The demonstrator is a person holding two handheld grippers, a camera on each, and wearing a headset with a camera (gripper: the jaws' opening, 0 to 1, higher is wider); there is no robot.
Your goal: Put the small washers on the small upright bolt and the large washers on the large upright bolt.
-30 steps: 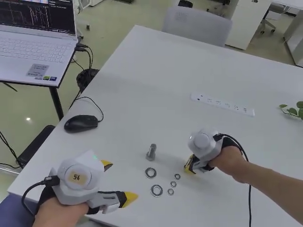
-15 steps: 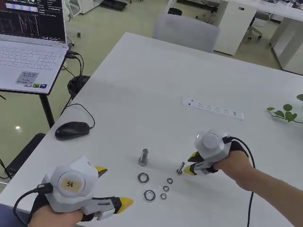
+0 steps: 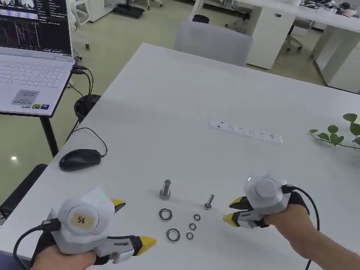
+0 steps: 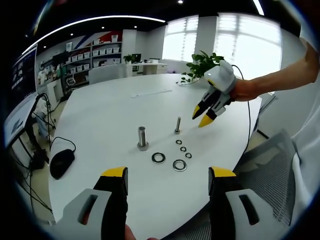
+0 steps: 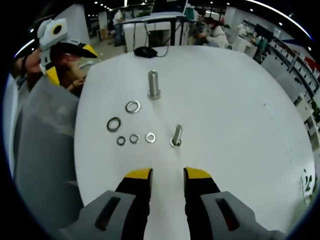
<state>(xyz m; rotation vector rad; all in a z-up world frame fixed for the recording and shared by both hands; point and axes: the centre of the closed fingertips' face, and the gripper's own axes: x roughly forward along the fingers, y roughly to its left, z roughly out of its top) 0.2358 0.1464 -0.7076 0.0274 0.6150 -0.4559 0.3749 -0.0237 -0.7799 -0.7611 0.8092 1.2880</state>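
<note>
With no washer yet lifted, the right tongs (image 5: 167, 176), narrowly parted and empty, sit just short of the small upright bolt (image 5: 176, 135), the small washers (image 5: 134, 138) ahead-left probably the next pinch; the left tongs (image 4: 167, 175) gape wide, empty, with the large washers (image 4: 155, 158) ahead.

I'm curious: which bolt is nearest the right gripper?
The small bolt, the thin one standing just ahead of the right gripper; the large bolt stands farther.
</note>
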